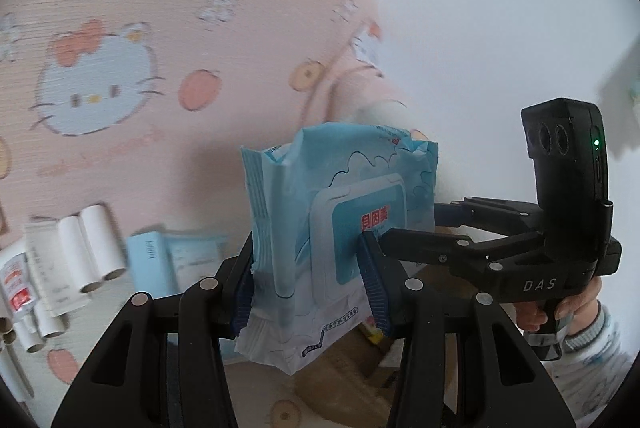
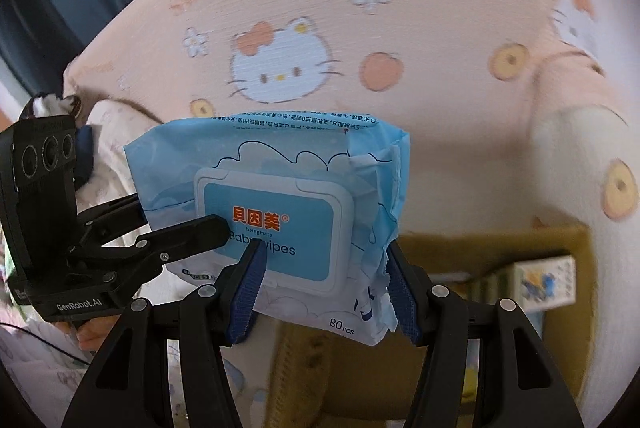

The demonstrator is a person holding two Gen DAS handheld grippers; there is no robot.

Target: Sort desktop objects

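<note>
A blue pack of baby wipes (image 1: 320, 211) with a flip lid is held in the air between both grippers. My left gripper (image 1: 310, 286) is shut on one end of it, blue pads pressing both faces. My right gripper (image 2: 326, 288) is shut on the pack's other end (image 2: 280, 203). In the left wrist view the right gripper reaches in from the right (image 1: 472, 248), its tip on the lid. In the right wrist view the left gripper reaches in from the left (image 2: 160, 240), its tip on the lid. The pack hangs above a pink Hello Kitty cloth (image 2: 360, 39).
On the cloth at the left lie several cardboard tubes (image 1: 92, 248), a red-and-white tube (image 1: 16, 284) and light blue boxes (image 1: 160, 260). A brown cardboard box (image 2: 520, 288) with items in it stands below the pack. A white wall (image 1: 480, 7) is behind.
</note>
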